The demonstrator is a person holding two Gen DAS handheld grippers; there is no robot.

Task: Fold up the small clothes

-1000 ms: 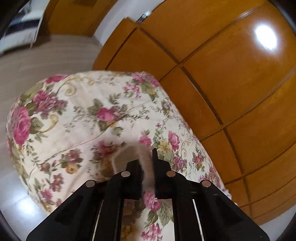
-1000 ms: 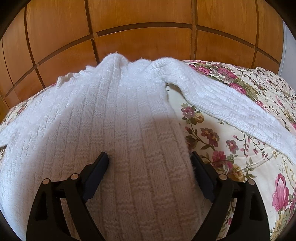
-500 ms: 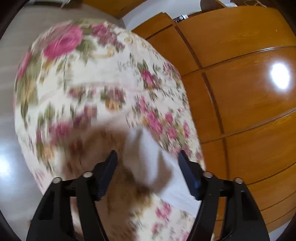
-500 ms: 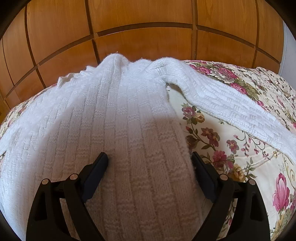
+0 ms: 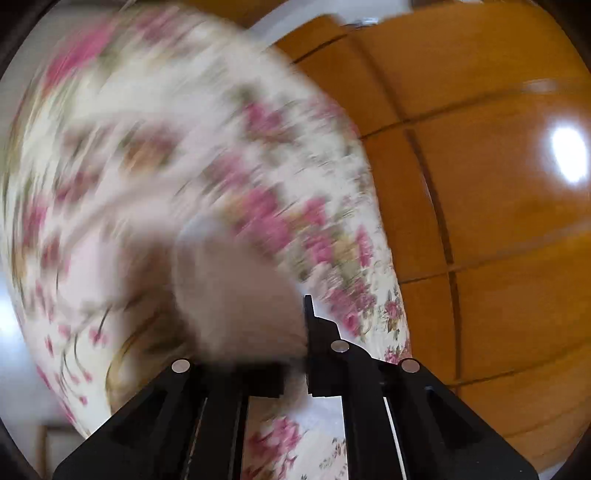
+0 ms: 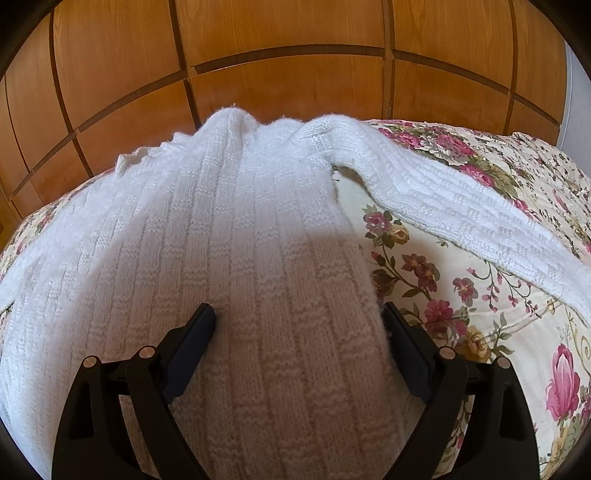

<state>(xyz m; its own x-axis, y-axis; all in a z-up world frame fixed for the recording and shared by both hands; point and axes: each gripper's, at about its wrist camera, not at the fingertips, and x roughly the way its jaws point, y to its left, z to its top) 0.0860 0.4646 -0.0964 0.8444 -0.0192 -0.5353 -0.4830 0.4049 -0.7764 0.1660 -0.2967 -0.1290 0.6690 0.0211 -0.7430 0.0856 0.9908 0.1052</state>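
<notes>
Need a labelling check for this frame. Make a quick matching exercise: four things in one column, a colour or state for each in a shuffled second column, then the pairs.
Things:
1. sweater
2. bedspread
3. wardrobe panels
4. right gripper

Colours or states:
A. glossy orange-brown wood
B. jaws wide apart, one finger on the knit, the other at its edge
C. white, ribbed knit, one sleeve laid out sideways
D. cream with pink flowers

Pairs: 1-C, 2-D, 3-A, 4-B
</notes>
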